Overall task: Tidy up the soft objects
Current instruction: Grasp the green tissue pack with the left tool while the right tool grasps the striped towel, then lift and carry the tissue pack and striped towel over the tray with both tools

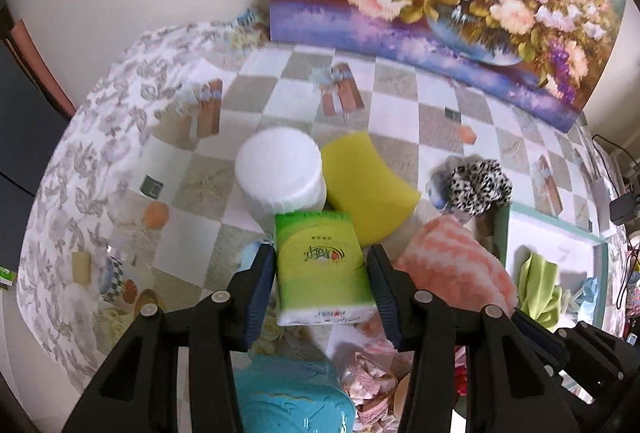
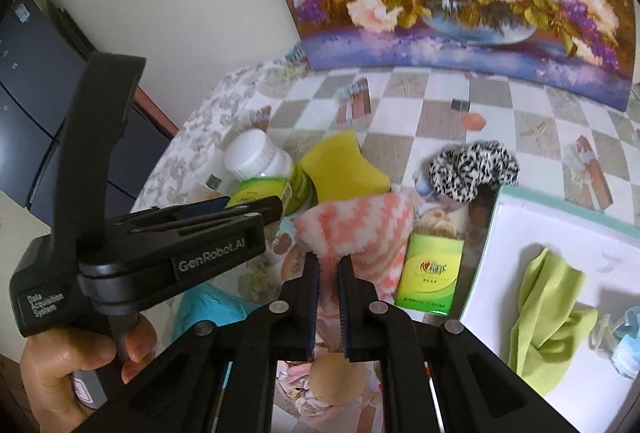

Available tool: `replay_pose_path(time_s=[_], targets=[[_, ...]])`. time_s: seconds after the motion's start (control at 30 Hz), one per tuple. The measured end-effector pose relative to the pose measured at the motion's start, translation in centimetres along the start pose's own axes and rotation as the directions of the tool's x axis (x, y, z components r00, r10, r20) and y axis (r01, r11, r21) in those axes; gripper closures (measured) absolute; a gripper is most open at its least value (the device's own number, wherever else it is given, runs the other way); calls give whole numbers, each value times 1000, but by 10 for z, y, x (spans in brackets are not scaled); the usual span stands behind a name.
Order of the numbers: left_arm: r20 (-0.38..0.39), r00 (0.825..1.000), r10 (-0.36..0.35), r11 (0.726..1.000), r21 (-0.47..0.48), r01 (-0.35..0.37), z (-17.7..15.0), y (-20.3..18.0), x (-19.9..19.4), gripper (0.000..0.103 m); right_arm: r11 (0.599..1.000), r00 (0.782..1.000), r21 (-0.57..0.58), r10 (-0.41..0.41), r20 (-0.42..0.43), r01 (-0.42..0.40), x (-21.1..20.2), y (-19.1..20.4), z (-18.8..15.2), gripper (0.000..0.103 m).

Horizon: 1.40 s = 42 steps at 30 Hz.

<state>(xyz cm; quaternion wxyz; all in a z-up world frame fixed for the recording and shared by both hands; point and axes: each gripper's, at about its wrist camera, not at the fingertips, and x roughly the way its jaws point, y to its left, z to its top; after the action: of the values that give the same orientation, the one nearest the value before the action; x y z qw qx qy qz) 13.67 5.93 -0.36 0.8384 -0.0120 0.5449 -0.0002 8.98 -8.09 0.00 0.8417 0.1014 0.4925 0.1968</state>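
Two claws busy: we clamp green plastic-wrapped tissue pack [image 1: 322, 265] in left claw [image 1: 322, 287]; right claw [image 2: 329, 307] pinches fluffy pink-and-white cloth [image 2: 360, 229] above checkered bench [image 2: 440, 113].

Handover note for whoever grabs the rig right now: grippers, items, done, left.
Left gripper: fingers either side of a green tissue pack, contact unclear.
Right gripper: shut on the pink-and-white fuzzy cloth, lifting one end.
Tray, on the right: holds a green cloth and something blue.
On the table: second tissue pack beside the tray, yellow sponge, leopard scrunchie, white-capped jar.
Done: two items in the tray.
Left: probably the fuzzy cloth, both tissue packs, sponge and scrunchie.
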Motion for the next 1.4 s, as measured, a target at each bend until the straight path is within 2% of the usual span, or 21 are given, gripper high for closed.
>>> replay_pose_path(time_s=[0.3, 0.77, 0.93, 1.1, 1.4], targets=[[48, 999, -10, 1000, -5, 10, 3, -1, -16, 63, 1000, 997, -4, 13, 70, -13, -28, 4, 7, 93], [173, 984, -31, 999, 15, 29, 6, -11, -62, 64, 1000, 985, -4, 27, 172, -27, -68, 5, 15, 93], [247, 968, -42, 999, 35, 35, 6, -18, -91, 64, 999, 967, -13, 35, 253, -32, -101, 6, 17, 93], [300, 951, -74, 994, 93, 48, 3, -38, -113, 64, 1000, 939, -16, 9, 344, -3, -142, 6, 18, 93], [319, 931, -176, 970, 218, 109, -6, -99, -131, 64, 996, 901, 53, -86, 426, 71, -194, -25, 11, 93]])
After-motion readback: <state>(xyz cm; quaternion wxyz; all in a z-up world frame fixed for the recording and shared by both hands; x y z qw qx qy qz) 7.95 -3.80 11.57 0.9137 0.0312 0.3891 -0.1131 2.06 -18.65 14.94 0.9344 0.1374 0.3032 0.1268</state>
